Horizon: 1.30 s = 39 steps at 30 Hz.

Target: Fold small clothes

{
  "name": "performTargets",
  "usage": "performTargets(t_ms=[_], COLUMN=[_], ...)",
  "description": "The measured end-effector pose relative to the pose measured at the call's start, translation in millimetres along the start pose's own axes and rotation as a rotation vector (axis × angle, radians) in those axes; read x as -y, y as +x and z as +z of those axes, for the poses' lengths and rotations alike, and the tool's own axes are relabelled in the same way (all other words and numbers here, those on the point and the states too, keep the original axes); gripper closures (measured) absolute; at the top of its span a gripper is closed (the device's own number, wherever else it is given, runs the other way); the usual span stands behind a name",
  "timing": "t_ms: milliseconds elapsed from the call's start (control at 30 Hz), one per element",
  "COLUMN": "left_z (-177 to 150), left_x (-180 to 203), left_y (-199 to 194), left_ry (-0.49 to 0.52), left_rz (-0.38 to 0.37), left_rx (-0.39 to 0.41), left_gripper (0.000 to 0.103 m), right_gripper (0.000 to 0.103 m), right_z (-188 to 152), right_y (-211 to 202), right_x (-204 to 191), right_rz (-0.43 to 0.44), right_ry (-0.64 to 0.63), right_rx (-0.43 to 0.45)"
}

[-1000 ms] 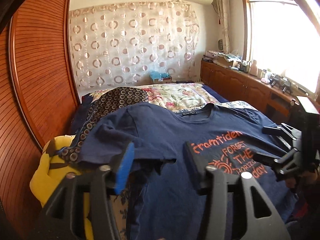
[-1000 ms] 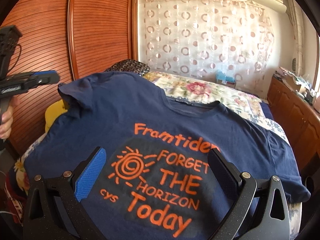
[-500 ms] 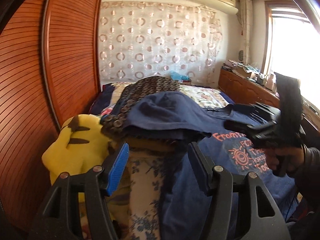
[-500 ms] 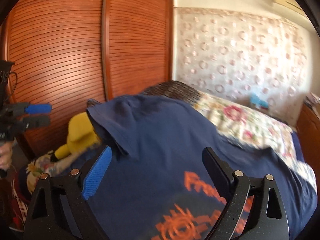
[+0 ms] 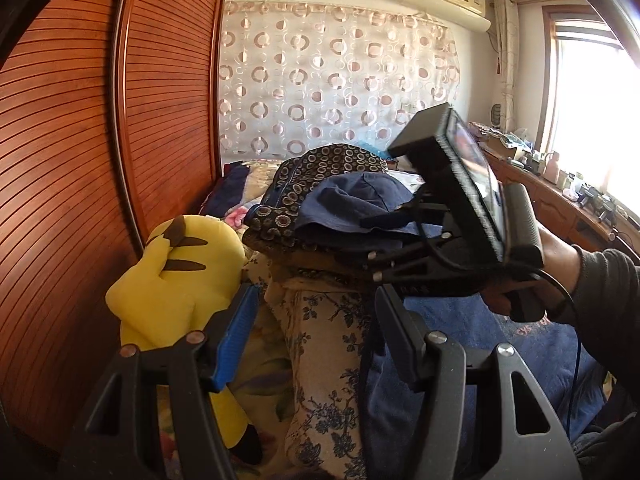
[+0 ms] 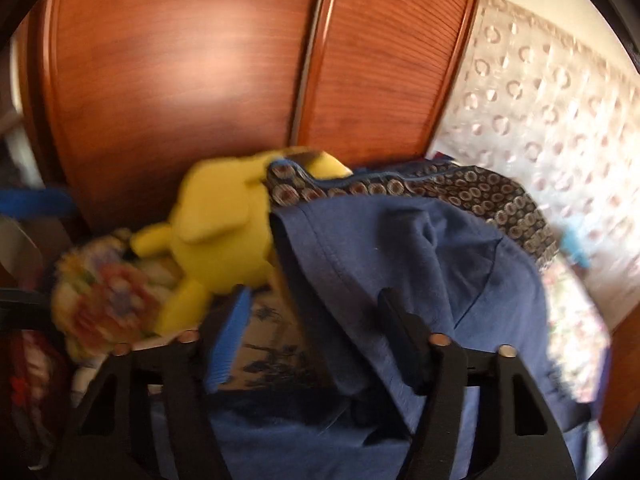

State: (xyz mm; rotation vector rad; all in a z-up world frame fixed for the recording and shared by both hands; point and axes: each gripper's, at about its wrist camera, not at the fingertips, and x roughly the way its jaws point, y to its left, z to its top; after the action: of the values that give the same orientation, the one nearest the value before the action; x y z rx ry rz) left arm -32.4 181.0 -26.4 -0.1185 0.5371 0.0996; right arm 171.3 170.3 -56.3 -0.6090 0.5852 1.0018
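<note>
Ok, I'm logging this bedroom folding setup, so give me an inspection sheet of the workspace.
Surface: bed with floral bedding.
Job's things: navy T-shirt, sleeve bunched.
Clutter: yellow plush toy; patterned cloth.
Grippers: left gripper open, holding nothing; right gripper closing, the sleeve's hem between its jaws.
Cables: black cable at the person's hand.
Surroundings: wooden wardrobe, curtain, window.

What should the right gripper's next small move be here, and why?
Probably finish closing on the navy T-shirt sleeve edge. The right gripper is closing, and the sleeve hem hangs between its jaws beside the yellow plush toy; the blur hides whether the pads touch yet. The left gripper holds nothing.
</note>
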Motion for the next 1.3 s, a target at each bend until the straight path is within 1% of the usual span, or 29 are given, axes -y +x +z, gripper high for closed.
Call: performTargets(t_ms=[33,67,100,133,200,333,467,500,633,767,833,867,900,933,967,1067,1200,1300], left_z=[-1,-2,-3,-3,-5,-6,-3,-3,-1,0,0,0,0,1,1,2,4,6], left_x=[0,0,1,2,3,7,12,13,19,25,28,29,31,32,35,42,57,70], left_y=[-1,-1,-1,-1,-1,0,2,2,6,9,11,12,14,16,18,23,34,44], left_ry=[0.0,0.004,0.007,0.008,0.002,0.011,0.025,0.027,0.031,0.043,0.043,0.042,0.042,0.045,0.048,0.053,0.064,0.074], left_rz=[0.004,0.011,0.014,0.014,0.007,0.002,-0.007,-0.008,-0.018,-0.023,-0.027,-0.031,-0.033,-0.035,-0.037,-0.049,-0.071,-0.093], left_rx=[0.001,0.003,0.005,0.006,0.005,0.004,0.003,0.003,0.001,0.0,-0.001,-0.003,-0.006,-0.008,-0.011,-0.017,-0.03,-0.038], left_gripper=[0.042,0.042,0.042,0.042,0.042,0.042,0.042,0.042,0.042,0.042,0.042,0.042,0.042,0.042,0.042,0.042,0.042,0.042], right_gripper=[0.059,0.069,0.082,0.085,0.089,0.091,0.091,0.097,0.098,0.098,0.096,0.084,0.063,0.055,0.051,0.051,0.051,0.051], right_z=[1,0,-1,-2,0,6,11,11,7,-8,-21,-29,-37,-43,-50,-67,-94,-123], right_y=[5,8,9,8,4,-15,-24,-25,-30,-43,-47,-48,-48,-48,-48,-57,-80,-102], right_x=[0,2,4,6,11,36,52,55,71,110,134,144,150,156,160,167,170,173], right_rz=[-0.02,-0.025,-0.032,-0.044,-0.024,0.064,0.114,0.119,0.077,-0.02,-0.087,-0.118,-0.133,-0.131,-0.129,-0.157,-0.166,-0.186], right_ry=[-0.008,-0.008,-0.009,-0.01,0.01,0.119,0.184,0.197,0.252,0.392,0.486,0.522,0.542,0.553,0.557,0.542,0.526,0.523], right_rx=[-0.02,-0.033,-0.041,-0.044,-0.03,0.045,0.083,0.088,0.099,0.13,0.11,0.095,0.076,0.056,0.048,0.042,0.059,0.06])
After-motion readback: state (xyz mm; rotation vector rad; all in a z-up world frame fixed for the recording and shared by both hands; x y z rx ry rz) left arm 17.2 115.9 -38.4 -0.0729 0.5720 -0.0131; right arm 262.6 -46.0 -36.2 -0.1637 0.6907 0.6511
